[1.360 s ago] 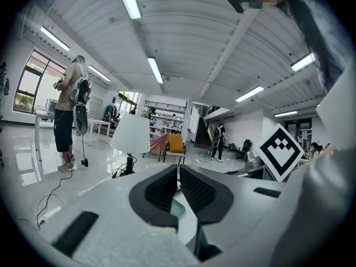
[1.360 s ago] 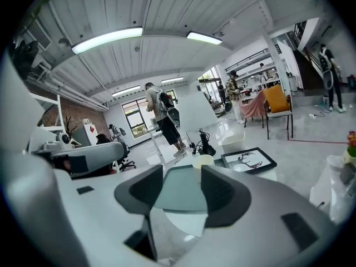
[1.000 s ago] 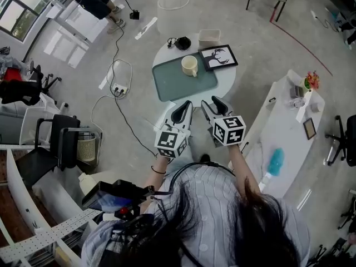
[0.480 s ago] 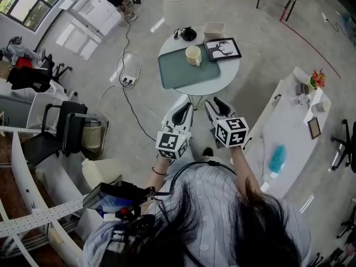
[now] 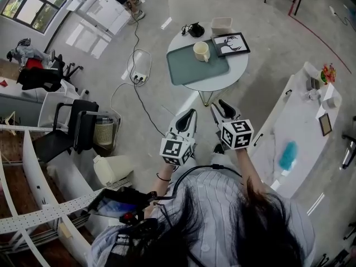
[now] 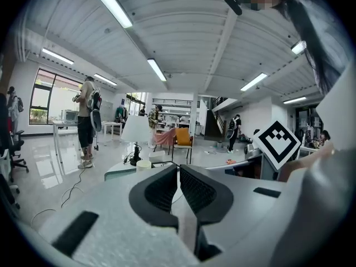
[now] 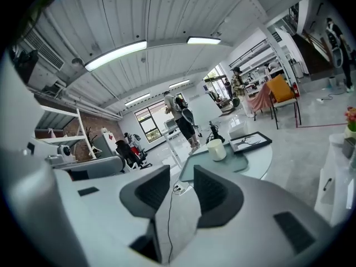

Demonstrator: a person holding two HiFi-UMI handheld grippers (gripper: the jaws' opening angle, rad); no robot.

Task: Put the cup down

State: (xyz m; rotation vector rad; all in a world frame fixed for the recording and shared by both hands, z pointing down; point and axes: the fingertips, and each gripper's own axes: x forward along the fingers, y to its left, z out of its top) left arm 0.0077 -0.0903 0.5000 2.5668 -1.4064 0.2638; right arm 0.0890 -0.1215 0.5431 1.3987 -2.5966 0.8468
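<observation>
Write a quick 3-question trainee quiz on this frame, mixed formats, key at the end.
1. Multiple choice: the cup stands on A) the green tray, B) the floor, C) the long white counter.
2. True or false: the right gripper holds the cup.
3. Short answer: in the head view, what lies on the round table just right of the cup?
Key: 1 A. 2 False: its jaws, which have just been closing, stand apart with nothing between them, well short of the table. 3 The framed deer picture.
</observation>
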